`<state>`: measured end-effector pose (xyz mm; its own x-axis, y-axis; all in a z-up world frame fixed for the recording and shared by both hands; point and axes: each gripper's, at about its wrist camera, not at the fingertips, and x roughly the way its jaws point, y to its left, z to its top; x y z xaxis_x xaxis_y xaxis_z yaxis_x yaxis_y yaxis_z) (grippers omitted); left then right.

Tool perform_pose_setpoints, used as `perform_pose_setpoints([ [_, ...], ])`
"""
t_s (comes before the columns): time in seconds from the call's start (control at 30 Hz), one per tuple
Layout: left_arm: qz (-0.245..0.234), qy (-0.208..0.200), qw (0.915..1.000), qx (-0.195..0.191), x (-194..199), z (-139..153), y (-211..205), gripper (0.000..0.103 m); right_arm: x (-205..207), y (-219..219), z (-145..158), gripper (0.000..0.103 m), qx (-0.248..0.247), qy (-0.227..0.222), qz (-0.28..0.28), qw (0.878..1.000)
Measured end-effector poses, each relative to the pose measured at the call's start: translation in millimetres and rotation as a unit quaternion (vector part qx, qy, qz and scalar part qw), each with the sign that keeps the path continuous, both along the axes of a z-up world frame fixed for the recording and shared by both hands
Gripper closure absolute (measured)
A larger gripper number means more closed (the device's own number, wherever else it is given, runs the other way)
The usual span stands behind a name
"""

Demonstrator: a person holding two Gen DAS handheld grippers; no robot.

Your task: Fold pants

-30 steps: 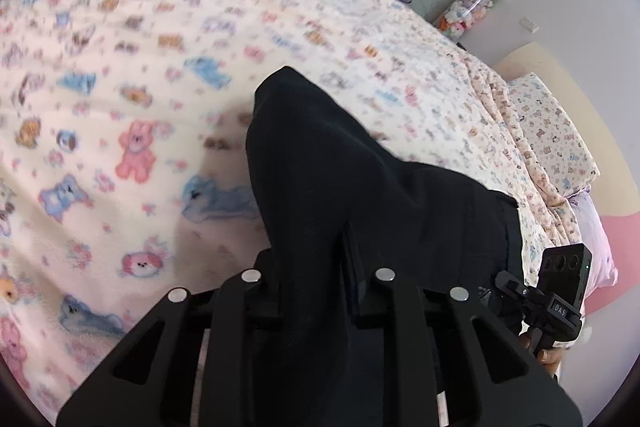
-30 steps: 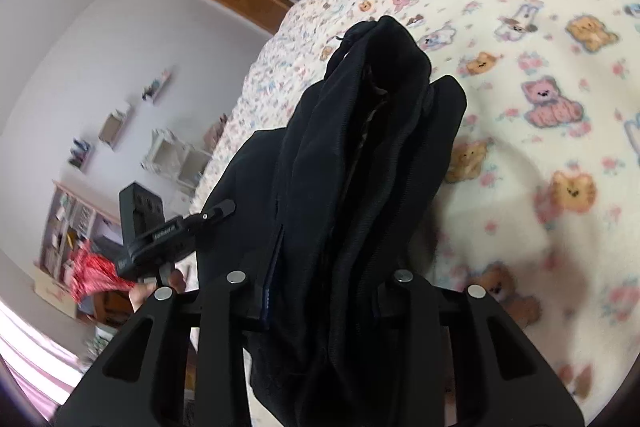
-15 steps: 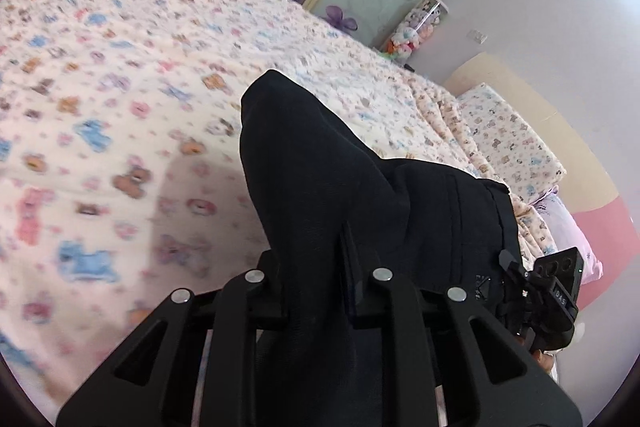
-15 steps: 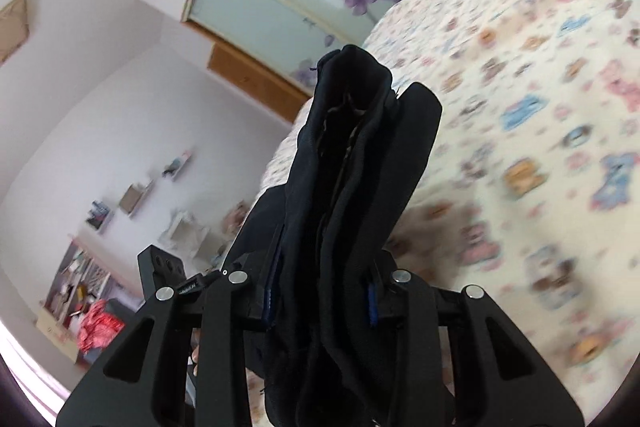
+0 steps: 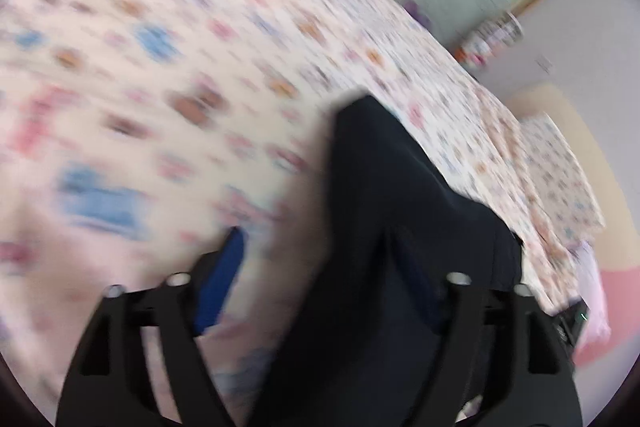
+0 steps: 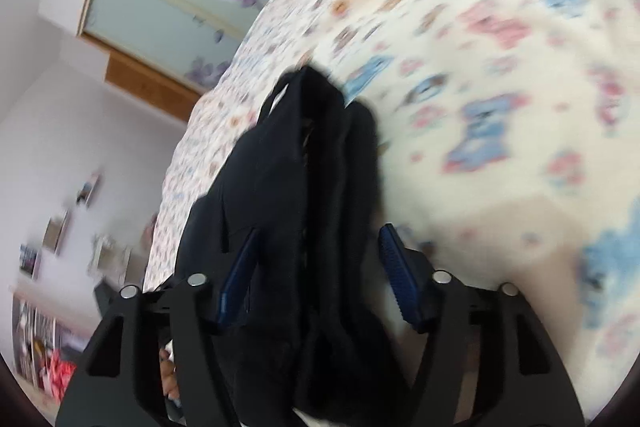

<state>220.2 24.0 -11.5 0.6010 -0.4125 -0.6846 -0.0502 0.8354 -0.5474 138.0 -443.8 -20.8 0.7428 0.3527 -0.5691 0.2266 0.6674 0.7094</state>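
Both grippers are opening, left gripper (image 5: 320, 291) and right gripper (image 6: 320, 275), pads off the black pants (image 6: 296, 195). The bunched cloth could slump unevenly on the bedspread (image 6: 480, 67), so the fold might come undone

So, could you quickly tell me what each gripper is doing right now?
Left gripper: jaws opening, black pants loose between them.
Right gripper: jaws opening, pants bundle between them.
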Motion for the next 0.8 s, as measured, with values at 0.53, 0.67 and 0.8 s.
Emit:
perform_pose_setpoints([
  [0.53, -0.157, -0.051, 0.986, -0.02, -26, -16, -76, 0.004, 20, 43, -9, 0.028, 0.067, -0.044, 0.144, 0.986],
  [0.67, -0.143, -0.059, 0.9879, 0.007, -38, -9, -83, 0.003, 6, 59, 6, 0.02, 0.005, -0.059, 0.15, 0.987],
  [0.8, -0.115, -0.091, 0.9847, 0.094, -83, 13, -77, 0.002, -33, 74, 52, 0.001, -0.105, -0.098, 0.12, 0.982],
])
